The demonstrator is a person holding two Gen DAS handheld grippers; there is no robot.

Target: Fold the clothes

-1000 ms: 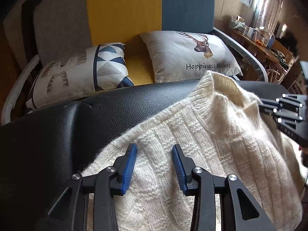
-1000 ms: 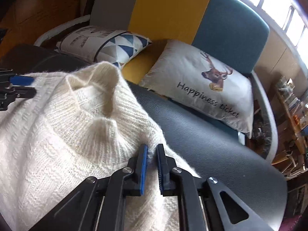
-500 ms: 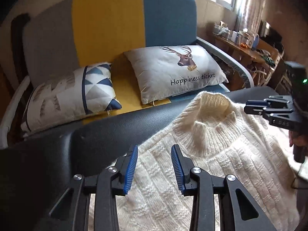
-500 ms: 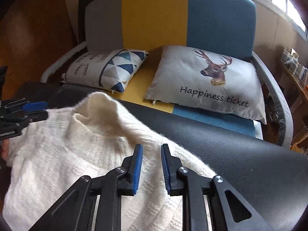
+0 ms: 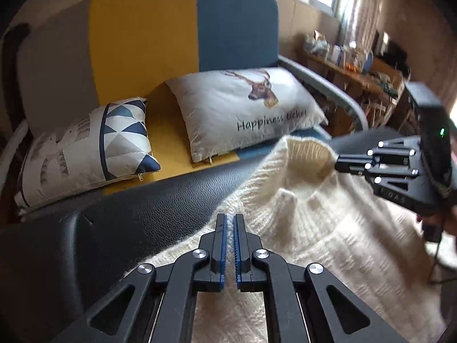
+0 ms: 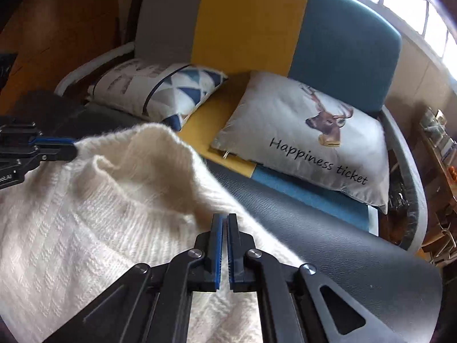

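- Sweater (image 5: 328, 228) lies spread on the black surface (image 5: 142, 200), unfolded; folding barely begun.
- Left hand-held gripper (image 5: 229, 220) and right hand-held gripper (image 6: 225, 220) have just been closing and now grasp the sweater's shoulders beside the collar (image 6: 137, 154).

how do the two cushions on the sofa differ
The deer cushion is pale grey, with a deer's head and the words "Happiness ticket"; the triangle cushion has blue and grey triangles on part of its face. The deer cushion lies on the yellow and blue side, the triangle cushion toward the grey. Both lie on the sofa seat behind the sweater.
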